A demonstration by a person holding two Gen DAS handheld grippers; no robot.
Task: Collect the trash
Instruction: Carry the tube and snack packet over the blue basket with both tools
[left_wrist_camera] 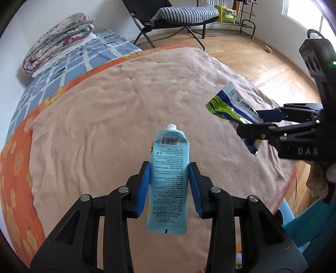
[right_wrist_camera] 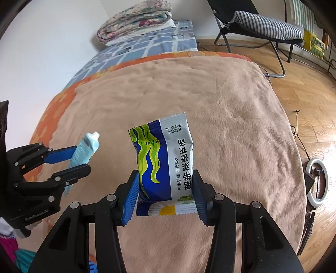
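- The left gripper (left_wrist_camera: 169, 180) pinches a pale blue tube (left_wrist_camera: 168, 178) between its blue pads (left_wrist_camera: 143, 189), at mid-body
- The tube's long axis runs straight away from the left wrist camera toward 12 o'clock: the uncapped white nozzle is the far end, the flat crimped seam the near end at 6 o'clock
- The right gripper (right_wrist_camera: 166, 191) is clamped on a blue, green and white snack packet (right_wrist_camera: 163, 166), gripped at its lower half
- The packet's long axis also runs roughly 6 to 12 o'clock in the right wrist view, tilted a little toward 11; its serrated seams are at the near and far ends
- Both items hang above a tan blanket (left_wrist_camera: 126, 105) spread on the bed
- In the left view the right gripper and packet (left_wrist_camera: 233, 105) sit at 3 o'clock; in the right view the left gripper (right_wrist_camera: 80, 157) and tube (right_wrist_camera: 85, 150) sit at 9 o'clock, nozzle aimed toward 1 o'clock
- A folded floral quilt (right_wrist_camera: 136, 19) lies at 12 o'clock, a striped lounge chair (right_wrist_camera: 266, 25) at 2 o'clock
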